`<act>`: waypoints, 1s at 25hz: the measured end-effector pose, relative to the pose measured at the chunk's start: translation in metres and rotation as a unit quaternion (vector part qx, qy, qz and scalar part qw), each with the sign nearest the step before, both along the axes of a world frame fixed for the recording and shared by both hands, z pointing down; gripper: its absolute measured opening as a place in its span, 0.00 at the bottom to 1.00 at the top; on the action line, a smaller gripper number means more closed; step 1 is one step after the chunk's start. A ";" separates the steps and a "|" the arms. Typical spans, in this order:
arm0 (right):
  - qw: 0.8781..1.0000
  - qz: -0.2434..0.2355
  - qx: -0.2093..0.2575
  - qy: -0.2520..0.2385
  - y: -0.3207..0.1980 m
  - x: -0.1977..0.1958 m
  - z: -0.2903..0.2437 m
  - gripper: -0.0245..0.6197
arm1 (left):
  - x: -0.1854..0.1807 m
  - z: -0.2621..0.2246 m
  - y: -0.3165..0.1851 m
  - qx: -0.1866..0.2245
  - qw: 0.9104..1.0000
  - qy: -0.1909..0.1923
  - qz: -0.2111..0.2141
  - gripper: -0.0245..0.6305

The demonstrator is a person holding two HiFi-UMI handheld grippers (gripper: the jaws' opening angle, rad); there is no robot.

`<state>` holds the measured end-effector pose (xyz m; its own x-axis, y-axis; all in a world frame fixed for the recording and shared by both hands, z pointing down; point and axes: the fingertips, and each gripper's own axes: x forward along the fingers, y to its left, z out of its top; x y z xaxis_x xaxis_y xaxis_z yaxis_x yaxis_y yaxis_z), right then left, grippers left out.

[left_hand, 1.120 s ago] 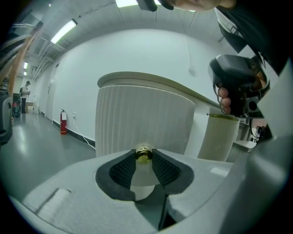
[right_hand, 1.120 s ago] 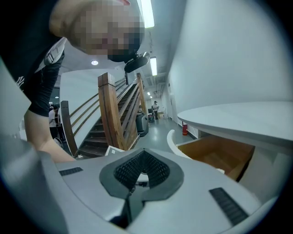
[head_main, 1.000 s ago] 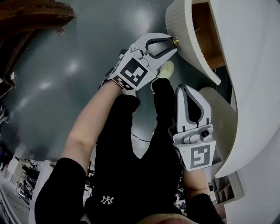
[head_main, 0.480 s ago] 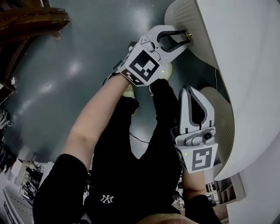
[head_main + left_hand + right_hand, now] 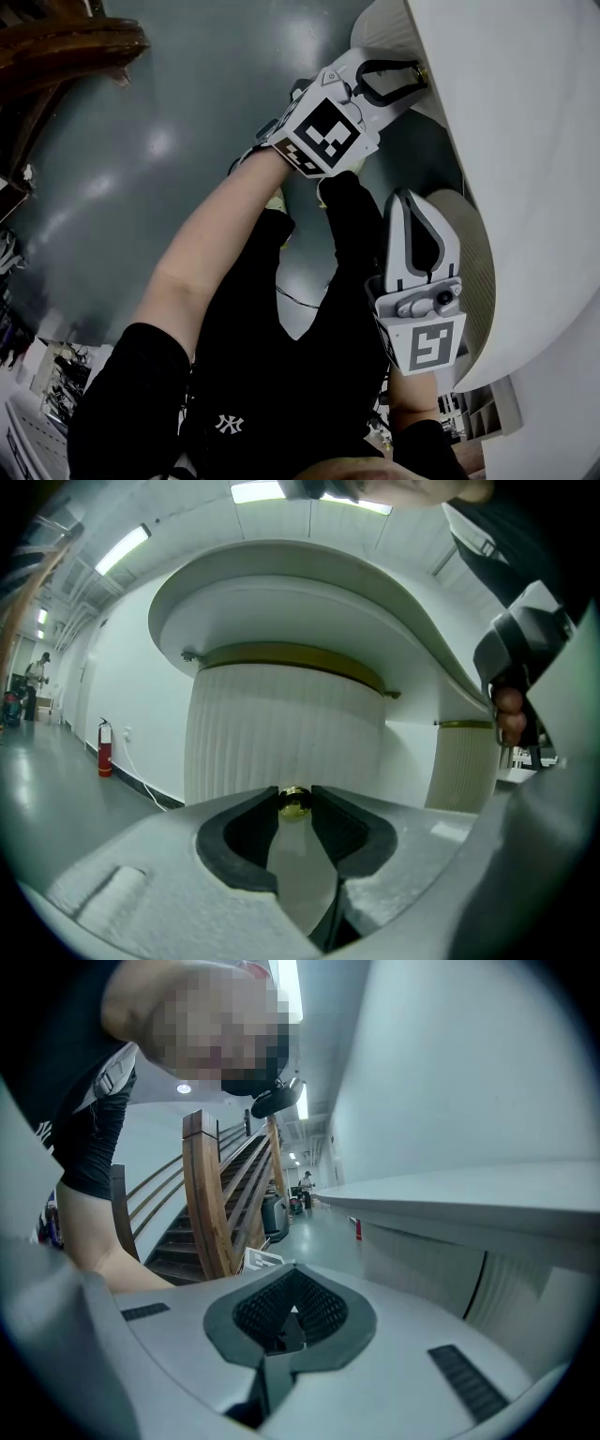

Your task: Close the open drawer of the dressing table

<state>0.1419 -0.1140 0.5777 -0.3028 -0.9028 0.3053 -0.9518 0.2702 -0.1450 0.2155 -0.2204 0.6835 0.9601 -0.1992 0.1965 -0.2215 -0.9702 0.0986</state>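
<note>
Floor (image 5: 187,122): smooth grey-green, glossy, with soft glints of light.

Dressing table (image 5: 525,141): white and matte. Its broad curved top sweeps down the right side of the head view. In the left gripper view the top overhangs like a rounded canopy (image 5: 281,583).

Wooden staircase (image 5: 211,1204): brown, with slanted rails, behind the right gripper.

Drawer (image 5: 281,733): sits at the top of the head view (image 5: 384,28), tucked under the table top's edge. It is an upright drum shape, taller than wide, with a cream front. Fine ribs run up and down it, and a gold band lines its upper rim. The curved front faces outward, straight at the left gripper. I cannot tell whether it is pushed fully home.

Second ribbed drum (image 5: 473,262): same fluted cream surface, beside the right gripper and lower in the head view.

Left gripper (image 5: 408,75): grey-white plastic with black padded insides. It reaches nearly level to the drawer front, its two tips closed on the knob, one on each side.

Right gripper (image 5: 412,199): same build, held apart from the drawer. Its ribbed black pads are drawn together and nothing is between them (image 5: 292,1271).

Knob (image 5: 294,802): small, round, polished brass. It sticks straight out of the ribbed front, in line with the left gripper.
</note>
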 end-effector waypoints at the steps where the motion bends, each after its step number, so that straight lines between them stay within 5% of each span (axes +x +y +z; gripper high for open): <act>1: 1.000 0.000 0.000 0.000 -0.001 0.001 0.000 0.06 | 0.001 0.000 0.000 0.000 1.000 0.002 0.001 0.21; 13: 1.000 -0.009 0.002 -0.010 -0.003 0.001 -0.021 0.06 | 0.004 -0.009 0.004 -0.008 1.000 -0.013 0.000 0.23; 25: 1.000 -0.020 0.005 -0.018 -0.009 -0.024 -0.064 0.06 | -0.043 -0.047 0.009 -0.023 0.999 -0.024 -0.028 0.23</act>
